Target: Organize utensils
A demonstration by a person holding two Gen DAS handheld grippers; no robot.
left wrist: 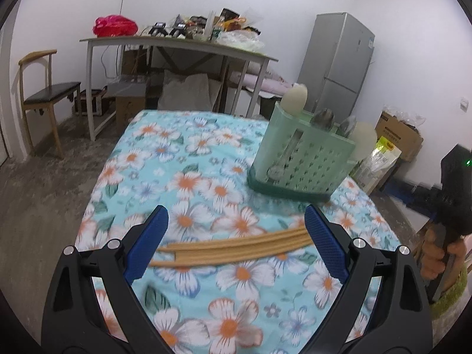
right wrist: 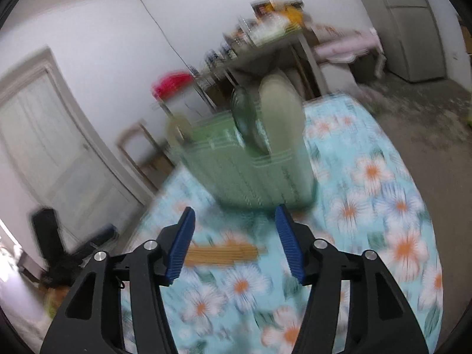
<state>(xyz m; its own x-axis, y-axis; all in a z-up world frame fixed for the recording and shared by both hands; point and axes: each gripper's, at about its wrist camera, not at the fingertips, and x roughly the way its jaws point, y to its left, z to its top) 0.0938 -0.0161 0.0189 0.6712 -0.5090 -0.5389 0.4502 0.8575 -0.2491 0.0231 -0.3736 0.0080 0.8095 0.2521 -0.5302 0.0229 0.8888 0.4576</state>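
Several wooden chopsticks [left wrist: 236,243] lie in a bundle on the flowered tablecloth [left wrist: 206,177]. My left gripper [left wrist: 236,215] hovers just above them, open, its blue fingers either side of the bundle without touching. A green perforated utensil holder [left wrist: 298,159] stands behind them on the right, with pale ladles and metal spoons sticking out of it. In the blurred right wrist view the same holder [right wrist: 244,165] is straight ahead, and the chopsticks [right wrist: 224,253] lie between and below the fingers of my open right gripper [right wrist: 234,215], which holds nothing. A hand on the right gripper's body [left wrist: 454,194] shows at the left wrist view's right edge.
A grey table [left wrist: 177,47] piled with bags and bottles stands behind, a wooden chair [left wrist: 44,97] at the left, a grey fridge [left wrist: 339,62] at the right. Boxes and bags [left wrist: 392,138] sit on the floor by the wall. A white door [right wrist: 53,135] is at the left.
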